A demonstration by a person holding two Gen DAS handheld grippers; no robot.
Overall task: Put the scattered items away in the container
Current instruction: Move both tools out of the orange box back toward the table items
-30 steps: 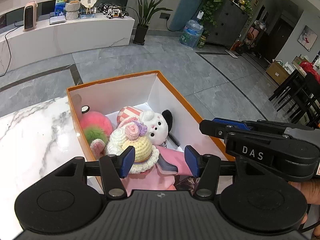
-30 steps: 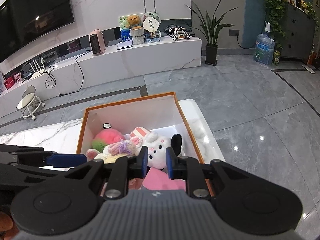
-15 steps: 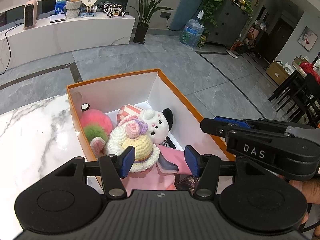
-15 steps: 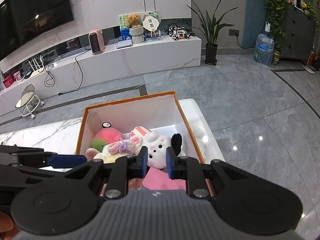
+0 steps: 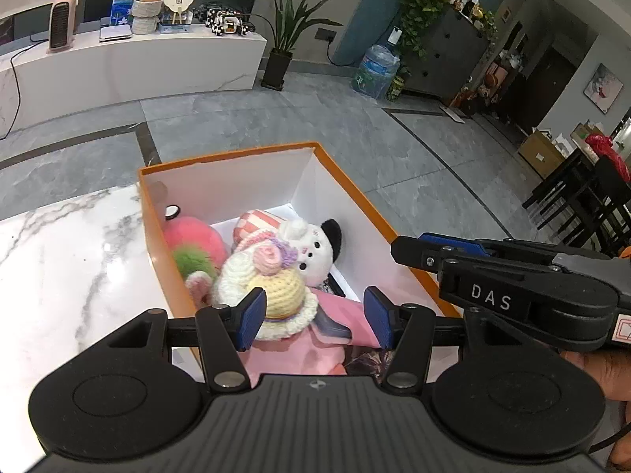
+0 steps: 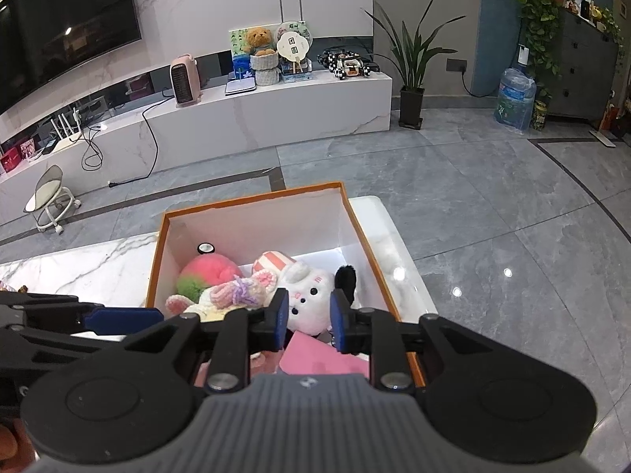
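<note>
- Since a second earlier the right claw [image 6: 305, 321] had begun to spread: its blue pads stood further apart, and its jaws were opening with nothing pinched between them. The left claw [image 5: 311, 317] had kept the same wide spread and hardly shifted over the orange box [image 5: 232, 155].
- The left wrist view alone showed the right claw from the side at 3 o'clock, its "DAS" label, and a dark dining set at 3 o'clock beyond it.
- The right wrist view alone showed the television [image 6: 59, 27] at 10 o'clock, a small wheeled stool [image 6: 51, 197] at 9 o'clock, and the left claw's arm coming in from 9 o'clock.
- The box stood on the marble bench [image 5: 59, 260], its long axis running from 6 towards 12 o'clock away from both claws.
- Inside the box lay the toys: a pink-and-green fluffy ball [image 5: 193, 244] at the 10 o'clock side, a white plush animal [image 5: 315, 252] with a black ear facing 6 o'clock, a crocheted hat [image 5: 276, 295] just below it, and a pink flat item [image 6: 319, 358] nearest the claws.
- The left claw hung empty above the hat, touching nothing.
</note>
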